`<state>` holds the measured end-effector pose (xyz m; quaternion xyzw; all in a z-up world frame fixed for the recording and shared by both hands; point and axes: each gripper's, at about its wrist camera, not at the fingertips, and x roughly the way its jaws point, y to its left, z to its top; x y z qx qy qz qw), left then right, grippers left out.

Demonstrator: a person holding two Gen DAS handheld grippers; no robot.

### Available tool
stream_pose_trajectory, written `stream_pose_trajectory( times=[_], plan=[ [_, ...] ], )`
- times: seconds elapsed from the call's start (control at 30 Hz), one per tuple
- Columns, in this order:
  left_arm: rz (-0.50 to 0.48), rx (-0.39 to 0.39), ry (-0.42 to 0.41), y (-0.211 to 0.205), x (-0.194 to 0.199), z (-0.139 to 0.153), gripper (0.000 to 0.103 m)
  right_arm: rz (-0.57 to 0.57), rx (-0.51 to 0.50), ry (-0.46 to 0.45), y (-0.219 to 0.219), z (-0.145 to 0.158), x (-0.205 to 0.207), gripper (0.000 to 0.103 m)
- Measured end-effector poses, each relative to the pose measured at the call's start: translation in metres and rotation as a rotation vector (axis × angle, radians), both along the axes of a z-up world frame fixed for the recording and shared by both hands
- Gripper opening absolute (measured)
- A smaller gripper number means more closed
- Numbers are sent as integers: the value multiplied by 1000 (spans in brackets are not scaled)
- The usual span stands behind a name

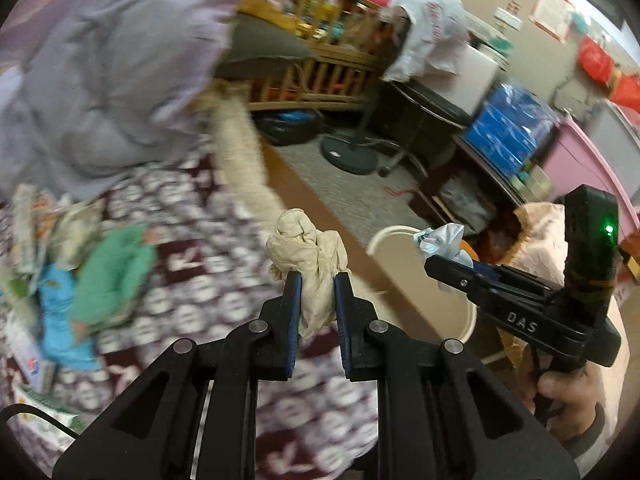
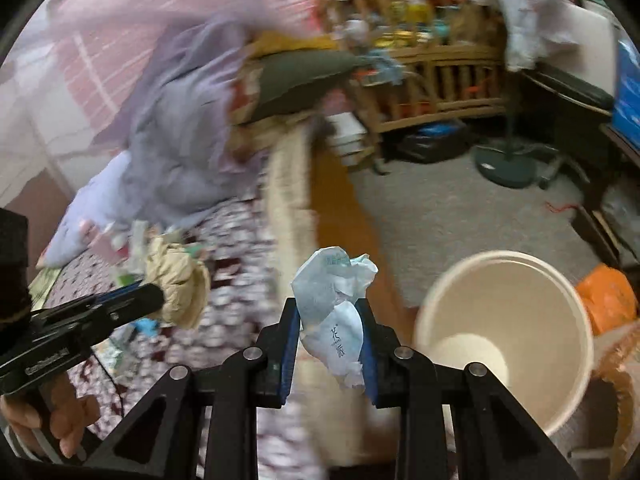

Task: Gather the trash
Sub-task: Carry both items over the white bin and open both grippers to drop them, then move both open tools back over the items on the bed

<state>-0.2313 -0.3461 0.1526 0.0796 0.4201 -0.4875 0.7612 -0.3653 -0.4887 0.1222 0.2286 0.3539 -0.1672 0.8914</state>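
Trash fills both tools: my left gripper is clenched on a beige wad, my right gripper on a pale wrapper, so neither drops before the bin, lower right of it.

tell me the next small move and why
Probably bring the right hand-held gripper over the bin and let go. It is shut on a crumpled wrapper, the open bin sits just to its right on the floor, and the left hand-held gripper also grips a beige wad waiting its turn.
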Motion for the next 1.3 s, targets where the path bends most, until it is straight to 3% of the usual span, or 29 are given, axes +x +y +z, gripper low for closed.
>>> stream_pose_trajectory(
  times=[0.5, 0.53, 0.57, 0.63, 0.73, 0.83, 0.87, 1.1, 1.3],
  plan=[
    [-175, 31, 48, -111, -52, -26, 14, -239, 59, 118, -99, -49, -74, 26],
    [-185, 30, 58, -116, -54, -28, 14, -247, 64, 122, -103, -52, -77, 29],
    [-196, 26, 70, -121, -55, -31, 14, -262, 61, 130, -107, -54, -79, 43],
    [-200, 18, 79, -127, -56, -34, 15, -278, 60, 122, -112, -56, -82, 56],
    [-210, -4, 120, -134, -56, -37, 22, -309, 88, 97, -120, -58, -88, 63],
    [-197, -15, 139, -138, -55, -39, 50, -329, 96, 92, -123, -57, -94, 64],
    [-192, -20, 142, -137, -54, -38, 52, -330, 100, 90, -122, -57, -95, 64],
    [-126, 4, 148, -120, -42, -38, 52, -311, 108, 81, -114, -55, -88, 65],
    [-22, 68, 19, -91, -36, -32, 52, -257, 83, 79, -92, -49, -70, 65]
  ],
)
